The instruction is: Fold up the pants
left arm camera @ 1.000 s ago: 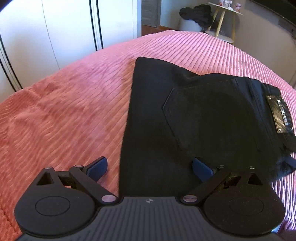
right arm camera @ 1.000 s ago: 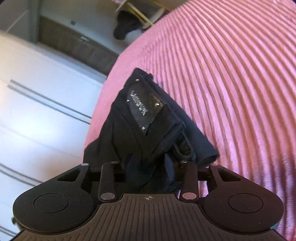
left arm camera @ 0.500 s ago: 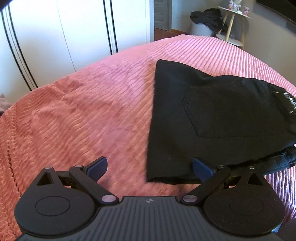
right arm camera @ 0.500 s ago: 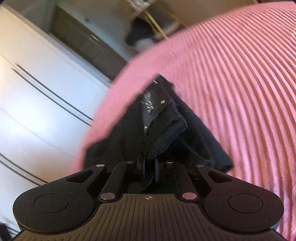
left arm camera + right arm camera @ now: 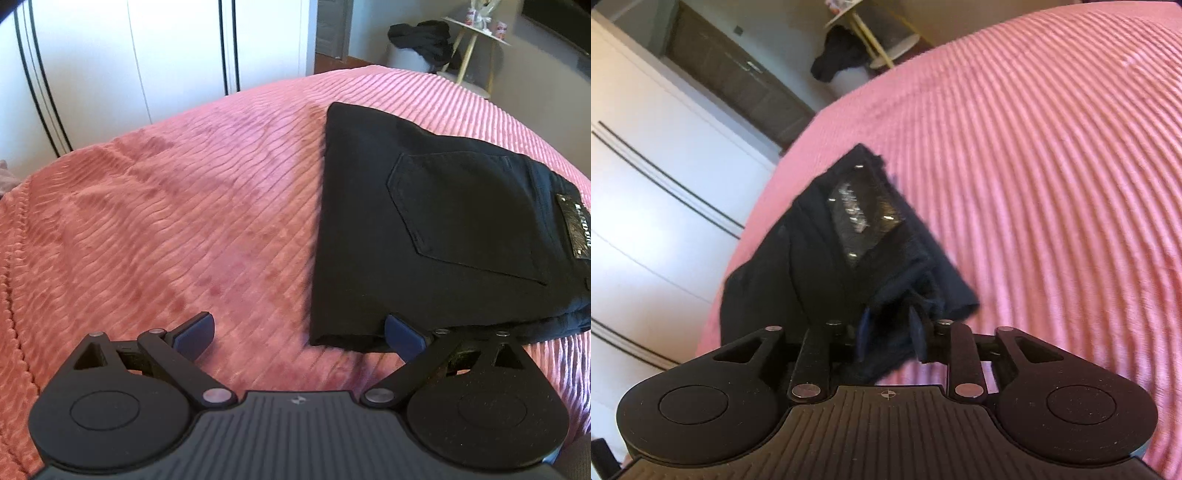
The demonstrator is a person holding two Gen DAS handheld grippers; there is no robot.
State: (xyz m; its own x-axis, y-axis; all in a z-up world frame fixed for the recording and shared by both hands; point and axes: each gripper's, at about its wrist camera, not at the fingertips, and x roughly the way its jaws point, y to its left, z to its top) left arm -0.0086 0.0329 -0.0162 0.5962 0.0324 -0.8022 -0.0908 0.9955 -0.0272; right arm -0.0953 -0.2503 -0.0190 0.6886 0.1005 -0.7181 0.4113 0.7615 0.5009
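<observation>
On a pink ribbed bedspread (image 5: 192,221), folded black pants (image 5: 436,221) lie ahead of the wide-open, empty left gripper (image 5: 299,332). Between the opening jaws of the right gripper (image 5: 890,332) sits the waistband corner, being released. Folding looks nearly finished; next, withdraw clear or neaten edges.

There is one pair of black pants (image 5: 424,229), folded, with one back pocket (image 5: 461,214) and one shiny label (image 5: 576,229) to see. There is one pink bedspread (image 5: 166,221). There are two grippers: the left gripper (image 5: 299,334) and the right gripper (image 5: 890,332). Behind the bed stand one small side table (image 5: 480,29) and one dark heap of clothes (image 5: 421,35).
</observation>
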